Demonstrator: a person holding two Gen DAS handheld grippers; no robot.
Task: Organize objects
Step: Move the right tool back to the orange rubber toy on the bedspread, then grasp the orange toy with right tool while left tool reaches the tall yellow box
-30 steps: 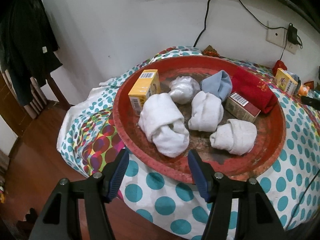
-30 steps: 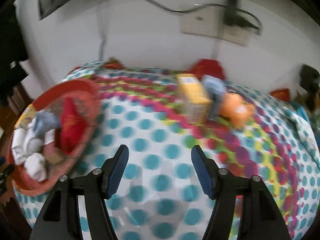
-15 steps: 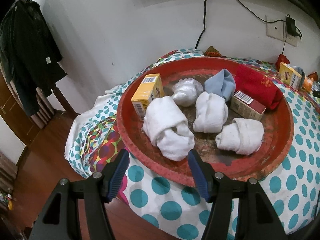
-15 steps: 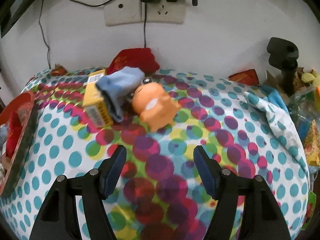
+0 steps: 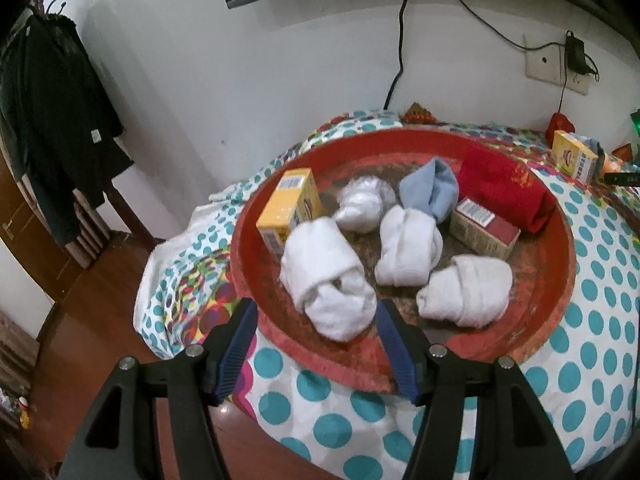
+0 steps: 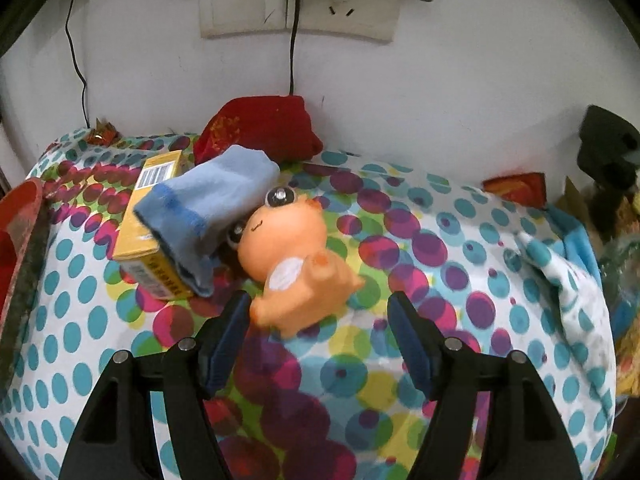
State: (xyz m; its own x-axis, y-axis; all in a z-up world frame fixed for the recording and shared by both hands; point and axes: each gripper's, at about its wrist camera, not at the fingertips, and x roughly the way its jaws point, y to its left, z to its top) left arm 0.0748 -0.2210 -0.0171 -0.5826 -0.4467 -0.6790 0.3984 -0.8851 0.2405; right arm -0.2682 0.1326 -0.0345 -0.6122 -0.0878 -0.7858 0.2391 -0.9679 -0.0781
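A round red tray [image 5: 532, 344] on the dotted tablecloth holds three rolled white socks [image 5: 324, 276], a white bundle [image 5: 364, 200], a blue sock [image 5: 430, 188], a red cloth [image 5: 504, 188], a yellow box [image 5: 290, 204] and a red-topped box [image 5: 484, 232]. My left gripper [image 5: 316, 344] is open and empty at the tray's near rim. My right gripper [image 6: 320, 340] is open, close in front of an orange toy [image 6: 292, 268]. A blue sock [image 6: 212, 204] lies over a yellow box [image 6: 148, 224] to the toy's left.
A red pouch [image 6: 256, 128] lies against the wall under a socket [image 6: 300, 12] with cables. The tray's rim [image 6: 24, 232] shows at the left of the right wrist view. Clutter and a black object [image 6: 608, 148] stand at the right. A dark coat [image 5: 52, 120] hangs at left.
My right gripper has swung right from the tray side and closed in on the orange toy. My left gripper has drawn back slightly from the tray.
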